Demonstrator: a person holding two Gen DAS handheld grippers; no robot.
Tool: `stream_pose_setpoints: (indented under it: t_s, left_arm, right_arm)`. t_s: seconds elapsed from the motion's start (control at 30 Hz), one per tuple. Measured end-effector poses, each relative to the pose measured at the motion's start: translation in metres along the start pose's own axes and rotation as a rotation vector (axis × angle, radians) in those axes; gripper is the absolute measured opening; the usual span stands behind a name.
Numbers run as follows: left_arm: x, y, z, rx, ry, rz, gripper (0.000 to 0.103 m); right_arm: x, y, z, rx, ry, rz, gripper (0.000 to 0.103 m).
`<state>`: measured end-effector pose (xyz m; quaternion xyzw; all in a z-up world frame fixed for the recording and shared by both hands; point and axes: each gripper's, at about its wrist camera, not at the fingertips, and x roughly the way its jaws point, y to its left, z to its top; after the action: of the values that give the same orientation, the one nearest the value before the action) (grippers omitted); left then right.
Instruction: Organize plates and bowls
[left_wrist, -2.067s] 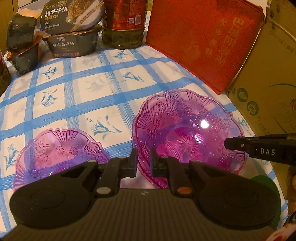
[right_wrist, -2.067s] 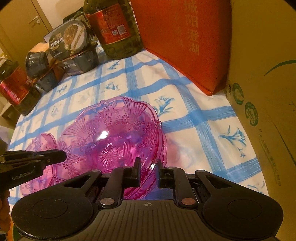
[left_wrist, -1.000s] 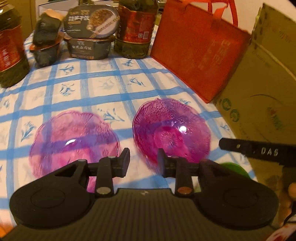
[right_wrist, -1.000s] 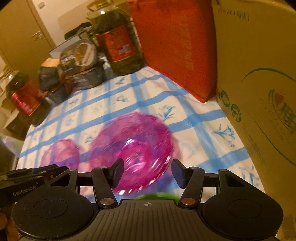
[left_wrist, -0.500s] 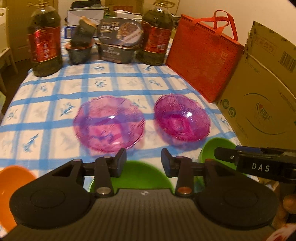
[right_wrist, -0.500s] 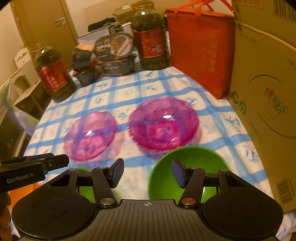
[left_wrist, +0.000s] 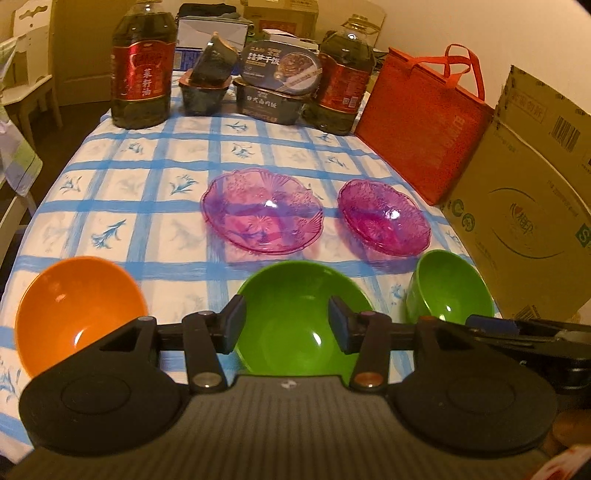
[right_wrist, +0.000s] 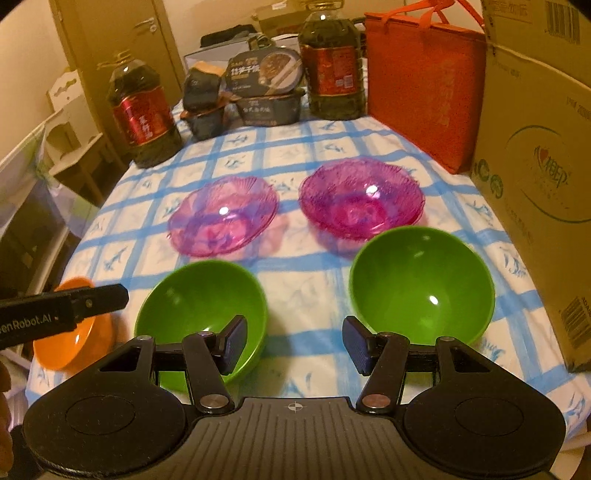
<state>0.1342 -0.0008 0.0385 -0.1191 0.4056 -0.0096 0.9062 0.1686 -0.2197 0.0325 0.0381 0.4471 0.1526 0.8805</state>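
Two clear pink plates lie side by side mid-table: the left plate (left_wrist: 262, 210) (right_wrist: 223, 216) and the right plate (left_wrist: 384, 216) (right_wrist: 360, 197). Nearer me stand an orange bowl (left_wrist: 77, 310) (right_wrist: 79, 338), a middle green bowl (left_wrist: 295, 314) (right_wrist: 201, 306) and a right green bowl (left_wrist: 448, 288) (right_wrist: 421, 286). My left gripper (left_wrist: 286, 328) is open and empty above the middle green bowl. My right gripper (right_wrist: 293, 343) is open and empty, between the two green bowls. Each gripper's finger shows at the edge of the other's view.
The table has a blue-checked cloth (left_wrist: 147, 184). At the back stand two oil bottles (left_wrist: 142, 66) (left_wrist: 345, 79) and stacked food boxes (left_wrist: 273, 81). A red bag (left_wrist: 424, 125) and a cardboard box (left_wrist: 528, 206) line the right side.
Both grippers opened and drew back and up from the right pink plate. The view widened, and the green and orange bowls came into sight.
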Motion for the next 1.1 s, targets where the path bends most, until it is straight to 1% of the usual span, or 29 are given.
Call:
stream_pose_setpoints:
  t_s: [0.17,0.3,0.4,0.57,0.73,0.87,0.97,1.1]
  left_arm:
    - [-0.003,0.008,-0.006,-0.012,0.001,0.007,0.045]
    - [-0.002,0.015,-0.004,-0.02,0.001,0.01,0.047]
    - [0.001,0.021,0.001,-0.025,-0.001,0.02,0.047]
    - [0.015,0.041,0.019,-0.037,-0.003,0.051,0.05]
    - [0.048,0.065,0.052,-0.026,0.028,0.07,0.051]
    - [0.084,0.074,0.079,0.058,0.049,0.088,0.051]
    - [0.115,0.084,0.096,0.084,0.076,0.086,0.051]
    - [0.156,0.094,0.114,0.079,0.136,0.061,0.049]
  right_arm:
    - [0.001,0.008,-0.004,-0.004,0.006,0.008,0.057]
    - [0.003,0.01,-0.001,0.0,0.004,0.015,0.057]
    - [0.007,0.011,0.005,0.011,0.0,0.026,0.057]
    - [0.024,0.011,0.03,0.056,-0.012,0.071,0.057]
    - [0.059,0.012,0.061,0.093,-0.006,0.099,0.057]
    - [0.096,0.01,0.083,0.107,0.034,0.11,0.057]
    - [0.128,0.009,0.098,0.107,0.069,0.106,0.057]
    - [0.169,0.005,0.109,0.126,0.126,0.104,0.055]
